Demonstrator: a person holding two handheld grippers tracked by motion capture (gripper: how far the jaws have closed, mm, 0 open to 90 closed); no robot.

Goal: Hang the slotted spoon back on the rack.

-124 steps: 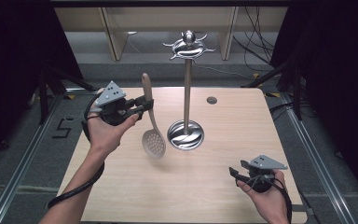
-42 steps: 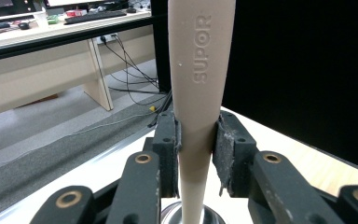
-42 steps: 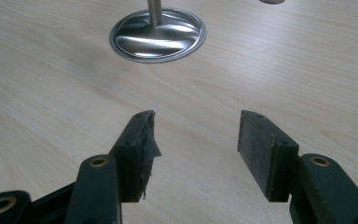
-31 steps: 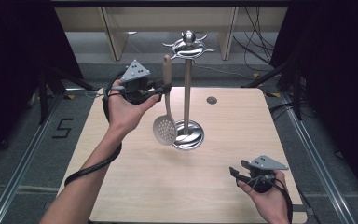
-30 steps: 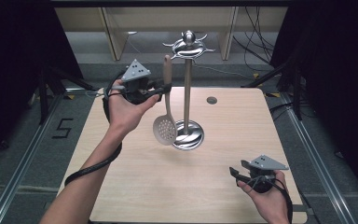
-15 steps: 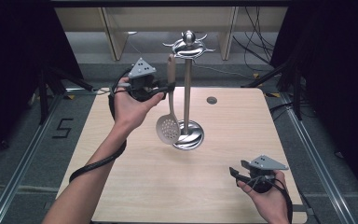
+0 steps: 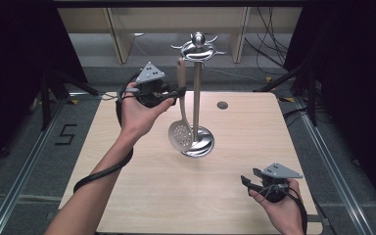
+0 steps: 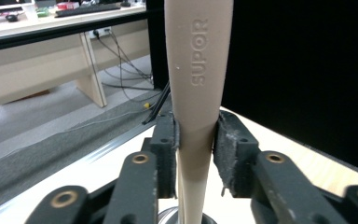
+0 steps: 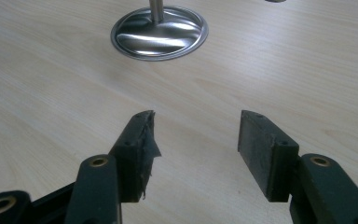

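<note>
A slotted spoon (image 7: 181, 133) with a beige handle (image 8: 198, 70) hangs upright beside the pole of a chrome utensil stand (image 7: 197, 98). The handle's top reaches the hooks under the stand's crown. My left gripper (image 7: 177, 91) is raised at the handle's upper part. Its jaws have just been opening. In the left gripper view (image 8: 196, 137) the handle still stands between the pads, against the left one, with a slim gap at the right one. My right gripper (image 7: 247, 181) rests open and empty at the table's front right, with bare wood between its jaws (image 9: 196, 135).
The stand's round base (image 9: 158, 32) sits mid-table, ahead of the right gripper. A small dark round hole (image 7: 222, 105) marks the wooden table (image 7: 142, 186) behind the stand. Beyond the far edge are shelf legs and cables on the floor.
Over four seconds my left hand carried the spoon from left of the stand up to its hooks, turning it from tilted to upright. In the last second little moved. The right hand stayed put.
</note>
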